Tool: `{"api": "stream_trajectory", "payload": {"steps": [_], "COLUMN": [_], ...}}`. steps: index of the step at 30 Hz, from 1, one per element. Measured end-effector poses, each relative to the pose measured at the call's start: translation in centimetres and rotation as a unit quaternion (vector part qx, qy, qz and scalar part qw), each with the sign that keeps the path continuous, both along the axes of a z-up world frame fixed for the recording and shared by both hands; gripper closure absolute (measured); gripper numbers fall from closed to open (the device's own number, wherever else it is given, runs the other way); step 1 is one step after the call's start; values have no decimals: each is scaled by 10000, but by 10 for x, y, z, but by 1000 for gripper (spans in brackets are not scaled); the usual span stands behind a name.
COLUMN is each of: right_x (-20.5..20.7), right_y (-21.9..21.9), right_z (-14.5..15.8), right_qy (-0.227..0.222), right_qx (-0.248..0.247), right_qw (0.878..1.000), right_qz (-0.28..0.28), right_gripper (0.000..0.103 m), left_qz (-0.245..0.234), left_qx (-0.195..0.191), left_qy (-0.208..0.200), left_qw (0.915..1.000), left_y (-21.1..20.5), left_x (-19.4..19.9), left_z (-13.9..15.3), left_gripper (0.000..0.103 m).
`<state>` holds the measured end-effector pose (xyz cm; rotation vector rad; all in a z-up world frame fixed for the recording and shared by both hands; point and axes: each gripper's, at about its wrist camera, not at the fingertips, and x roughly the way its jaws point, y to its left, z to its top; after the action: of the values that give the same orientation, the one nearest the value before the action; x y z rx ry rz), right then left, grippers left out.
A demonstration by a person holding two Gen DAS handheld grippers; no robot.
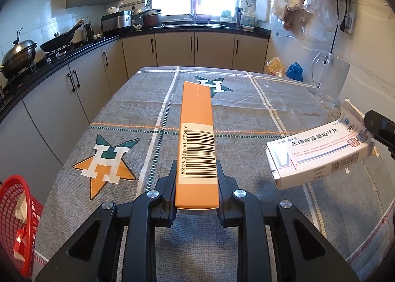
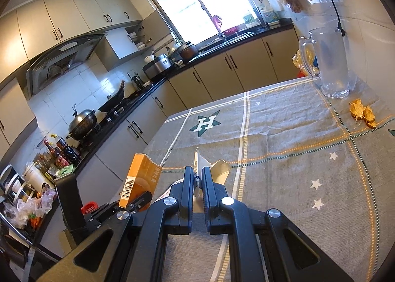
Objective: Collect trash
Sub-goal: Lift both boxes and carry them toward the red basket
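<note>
Sticking forward, orange box (image 1: 197, 138) clamped inside left tool (image 1: 196, 170).

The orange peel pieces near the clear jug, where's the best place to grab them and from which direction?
Take the orange peel pieces one at a time, across a curled edge, from straight above: they lie low on the tablecloth, apart from the jug. Both grippers are full, so free one first.

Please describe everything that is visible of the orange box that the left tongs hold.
The orange box is long, narrow and looks like cardboard. A white barcode label with black digits lies on its upper face. The left tongs are shut on its near end, so it points away over the table's grey checked cloth without touching it. In the right wrist view its far end looks torn open.
</note>
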<state>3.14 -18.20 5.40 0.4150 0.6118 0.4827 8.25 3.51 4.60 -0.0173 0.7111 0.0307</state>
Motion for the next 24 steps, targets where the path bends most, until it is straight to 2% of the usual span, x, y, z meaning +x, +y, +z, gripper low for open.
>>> {"api": "stream_trajectory", "payload": {"steps": [5,13,19,24], "right_x": [-1,-3,-14,-25], "right_y": [0,9,39,84], "right_z": [7,15,27,36], "right_qy": [-58,-4,-60,-122], "right_qx": [43,179,146,-45], "right_qw": [10000,9997,9991,9972], "right_qz": [16,174,403,732], "right_gripper": [95,95,95,95], "left_qz": [113,190,407,678], "left_qx": [-93,-146,-284,-481], "left_qy": [-23,-83,-164,-242], "left_qw": [9999,9997,9986,9962], "left_y": [6,22,55,96], "left_x": [-4,-35,-64,-91], "left_z": [8,24,35,40], "left_gripper": [80,80,80,80]}}
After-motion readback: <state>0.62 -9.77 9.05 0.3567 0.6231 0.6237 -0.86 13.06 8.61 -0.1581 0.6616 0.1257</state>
